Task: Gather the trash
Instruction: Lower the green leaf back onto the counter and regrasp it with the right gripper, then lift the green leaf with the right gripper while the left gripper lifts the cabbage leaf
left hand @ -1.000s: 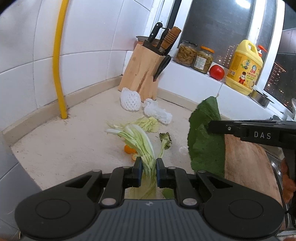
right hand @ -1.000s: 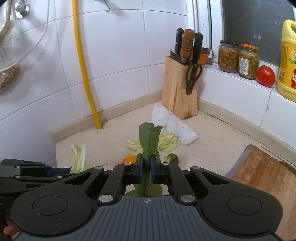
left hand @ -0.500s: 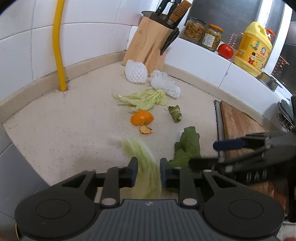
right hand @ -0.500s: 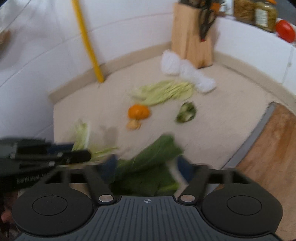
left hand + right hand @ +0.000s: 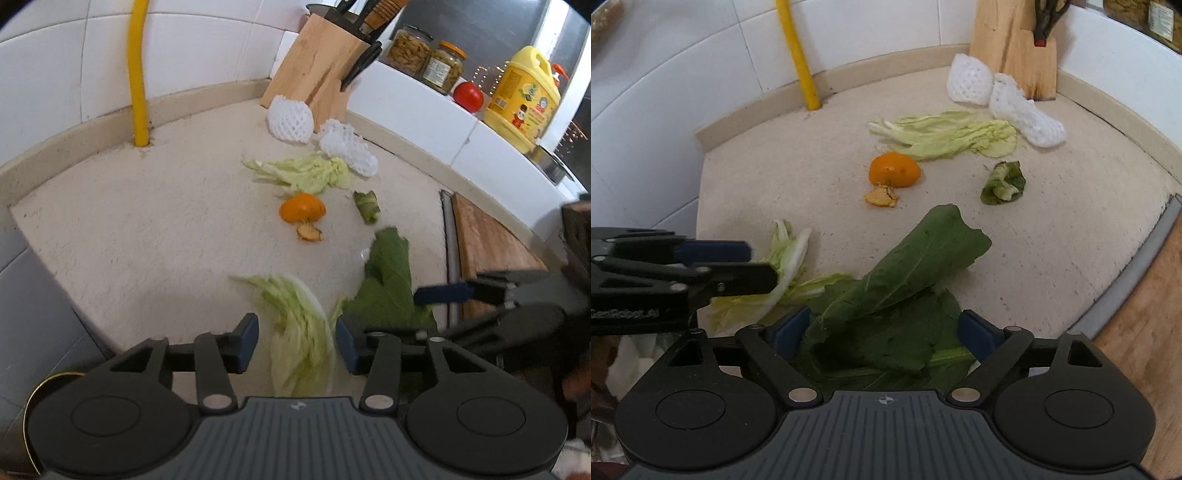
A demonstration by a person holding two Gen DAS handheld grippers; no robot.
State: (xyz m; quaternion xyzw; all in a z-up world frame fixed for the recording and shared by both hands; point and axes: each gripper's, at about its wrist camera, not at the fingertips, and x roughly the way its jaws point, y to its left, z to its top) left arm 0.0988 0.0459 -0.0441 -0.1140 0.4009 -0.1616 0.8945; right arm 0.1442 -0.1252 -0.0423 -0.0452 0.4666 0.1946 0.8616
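My left gripper [image 5: 295,343] points down at the counter's near edge and its jaws are opening. A pale cabbage leaf [image 5: 299,332], blurred, lies between them, and the left pad stands clear of it. My right gripper [image 5: 882,330] is opening wide, with a dark green leaf [image 5: 897,291] lying loose between its pads. Each gripper shows in the other's view: the right gripper [image 5: 436,310] and the left gripper [image 5: 753,264]. Farther back on the counter lie an orange peel [image 5: 302,208], a small peel scrap [image 5: 309,233], another cabbage leaf [image 5: 306,173], a rolled green scrap [image 5: 366,206] and two white foam nets [image 5: 290,120].
A knife block [image 5: 314,70] stands in the back corner beside a yellow pipe [image 5: 138,70]. On the sill are jars [image 5: 410,53], a tomato [image 5: 468,96] and a yellow bottle [image 5: 522,98]. To the right lies a wooden cutting board [image 5: 487,243].
Both grippers have sunk and tipped downward. Their jaws went from shut on the leaves to open, and both leaves have dropped onto the near edge of the counter.
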